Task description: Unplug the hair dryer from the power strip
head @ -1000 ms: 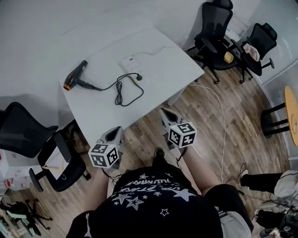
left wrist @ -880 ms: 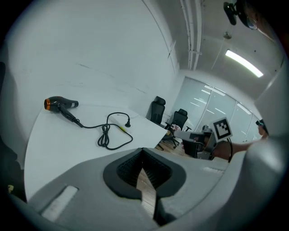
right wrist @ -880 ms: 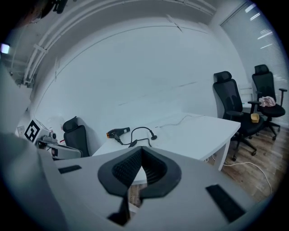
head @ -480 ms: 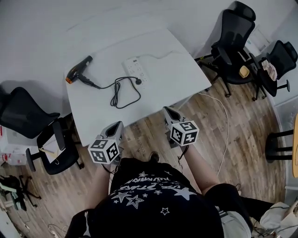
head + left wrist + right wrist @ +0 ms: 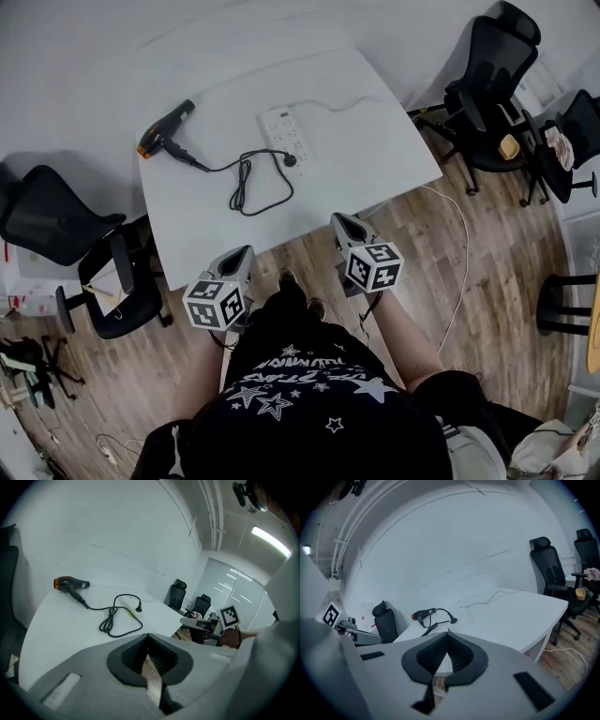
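Off table [image 5: 361,141], left gripper [image 5: 241,252], right gripper [image 5: 337,218], down-tilted

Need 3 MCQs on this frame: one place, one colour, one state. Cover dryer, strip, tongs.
1. In the head view, relative to the strip, the dryer lies:
A) to its left
B) to its right
C) on top of it
2. The dryer's nozzle tip is:
A) blue
B) orange
C) white
3. The left tongs and right tongs are:
A) both shut
B) both open
C) left open, right shut

1 A: both lie on the table, with the dryer left of the strip.
2 B: the tip shows orange.
3 A: each gripper view shows its jaws meeting with nothing between them.
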